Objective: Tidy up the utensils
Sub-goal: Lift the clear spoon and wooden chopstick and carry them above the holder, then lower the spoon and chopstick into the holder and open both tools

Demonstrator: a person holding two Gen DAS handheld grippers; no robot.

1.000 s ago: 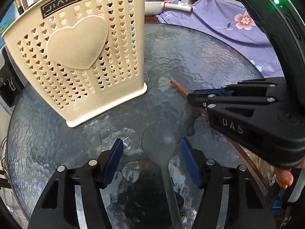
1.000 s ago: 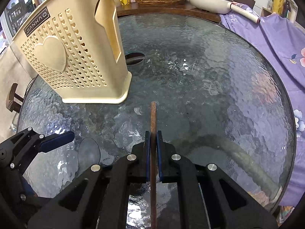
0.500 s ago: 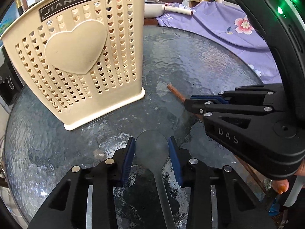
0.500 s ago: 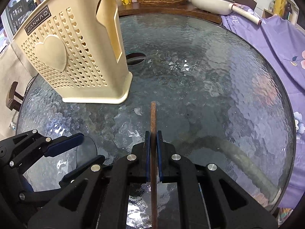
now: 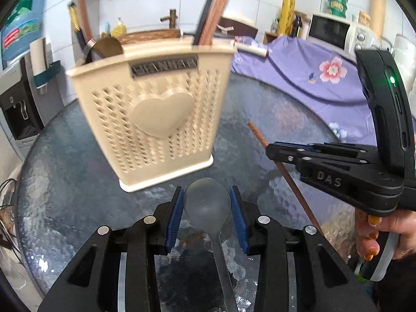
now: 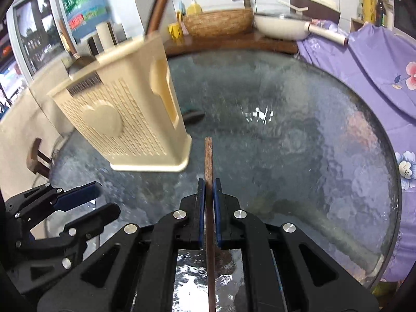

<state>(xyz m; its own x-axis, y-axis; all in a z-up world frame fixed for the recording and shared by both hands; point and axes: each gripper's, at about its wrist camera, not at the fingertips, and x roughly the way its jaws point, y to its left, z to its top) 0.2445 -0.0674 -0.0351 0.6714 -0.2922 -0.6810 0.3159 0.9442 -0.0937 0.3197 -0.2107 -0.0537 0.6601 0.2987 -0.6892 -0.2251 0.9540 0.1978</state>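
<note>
My left gripper (image 5: 207, 197) is shut on the bowl of a grey metal spoon (image 5: 207, 202), whose handle runs back toward the camera. My right gripper (image 6: 208, 186) is shut on a brown wooden chopstick (image 6: 208, 156) that points forward between the pads. In the left wrist view the right gripper (image 5: 270, 150) and its chopstick (image 5: 260, 136) are at the right. A cream perforated utensil holder (image 5: 156, 119) with a heart on its front stands on the round glass table (image 5: 273, 109), ahead and left of both grippers. Chopsticks (image 5: 215, 13) and a ladle (image 5: 104, 48) stick out of its top.
A purple flowered cloth (image 5: 312, 67) covers something at the table's right. A wooden counter (image 6: 234, 43) behind the table bears a woven basket (image 6: 218, 22) and a white pan (image 6: 280, 27). A person's hand (image 5: 377, 231) holds the right gripper. A microwave (image 5: 330, 31) stands far right.
The left gripper closed on the spoon's bowl, then both grippers rose and tilted upward with the spoon and chopstick. The holder's top and the room behind have come into view.
</note>
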